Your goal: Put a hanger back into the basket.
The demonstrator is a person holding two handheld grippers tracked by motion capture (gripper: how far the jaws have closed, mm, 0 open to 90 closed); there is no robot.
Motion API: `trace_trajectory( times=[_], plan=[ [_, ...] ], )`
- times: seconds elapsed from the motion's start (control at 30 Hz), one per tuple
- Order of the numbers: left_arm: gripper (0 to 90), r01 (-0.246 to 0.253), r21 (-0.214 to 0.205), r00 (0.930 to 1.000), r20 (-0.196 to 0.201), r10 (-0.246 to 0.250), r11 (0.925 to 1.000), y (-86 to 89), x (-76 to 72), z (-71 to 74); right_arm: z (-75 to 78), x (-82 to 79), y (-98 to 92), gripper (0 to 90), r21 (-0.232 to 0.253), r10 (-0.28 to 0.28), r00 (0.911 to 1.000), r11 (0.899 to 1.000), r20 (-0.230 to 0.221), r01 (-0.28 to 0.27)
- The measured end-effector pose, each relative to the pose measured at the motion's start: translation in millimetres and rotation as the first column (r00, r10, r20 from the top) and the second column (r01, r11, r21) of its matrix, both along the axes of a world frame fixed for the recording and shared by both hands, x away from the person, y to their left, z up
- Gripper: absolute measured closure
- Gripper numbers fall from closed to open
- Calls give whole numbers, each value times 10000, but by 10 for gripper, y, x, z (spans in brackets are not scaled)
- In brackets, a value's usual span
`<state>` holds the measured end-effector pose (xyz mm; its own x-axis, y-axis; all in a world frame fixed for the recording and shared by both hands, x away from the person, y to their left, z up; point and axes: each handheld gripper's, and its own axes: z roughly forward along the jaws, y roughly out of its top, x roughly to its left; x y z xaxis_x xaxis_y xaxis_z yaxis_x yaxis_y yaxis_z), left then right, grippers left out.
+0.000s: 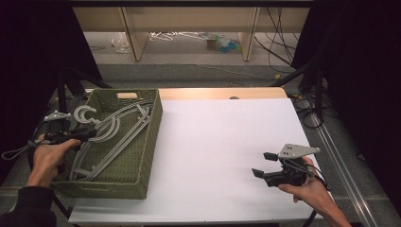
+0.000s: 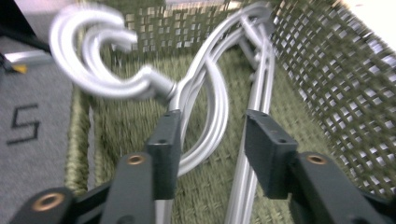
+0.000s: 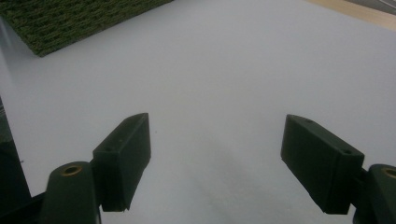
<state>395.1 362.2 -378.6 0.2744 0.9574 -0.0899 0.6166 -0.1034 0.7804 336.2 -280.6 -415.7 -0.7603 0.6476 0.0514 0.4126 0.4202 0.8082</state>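
Note:
Several grey plastic hangers (image 1: 111,130) lie stacked in a green woven basket (image 1: 153,127) at the table's left end, their hooks (image 1: 85,115) pointing to the basket's back left. My left gripper (image 1: 90,135) reaches into the basket from the left over the hangers' necks. In the left gripper view its jaws (image 2: 212,135) stand apart; a hanger's curved shoulder (image 2: 219,98) passes between them with a gap on the right, and the hooks (image 2: 93,60) lie just ahead. My right gripper (image 1: 263,164) hovers open over the white table at the front right, nothing between its jaws (image 3: 215,140).
The white tabletop (image 1: 227,142) stretches from the basket to the right edge. The basket's corner (image 3: 70,18) lies far ahead of the right gripper. Wooden shelf legs (image 1: 135,38), cables and clutter sit on the floor beyond. Black stands flank the table.

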Motion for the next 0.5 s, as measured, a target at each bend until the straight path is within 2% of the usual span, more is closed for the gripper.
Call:
trace_trajectory(
  times=[0.17,0.27,0.4,0.5],
  plan=[
    [399,-157,13,9964,835,155,9999,-135,-173,235,5,3,-11,245,109,-112,9999,9999,42,112],
    [368,289,95,9912,1291,-299,9995,-290,-320,343,2,2,-3,244,131,-180,9998,9998,100,179],
    [303,862,163,9821,1670,-877,9961,-572,-493,397,4,-3,2,237,190,-232,9996,9996,174,229],
    [245,1145,321,9779,1724,-1183,9929,-812,-605,389,7,1,3,234,269,-286,9992,9992,274,279]
  ],
)
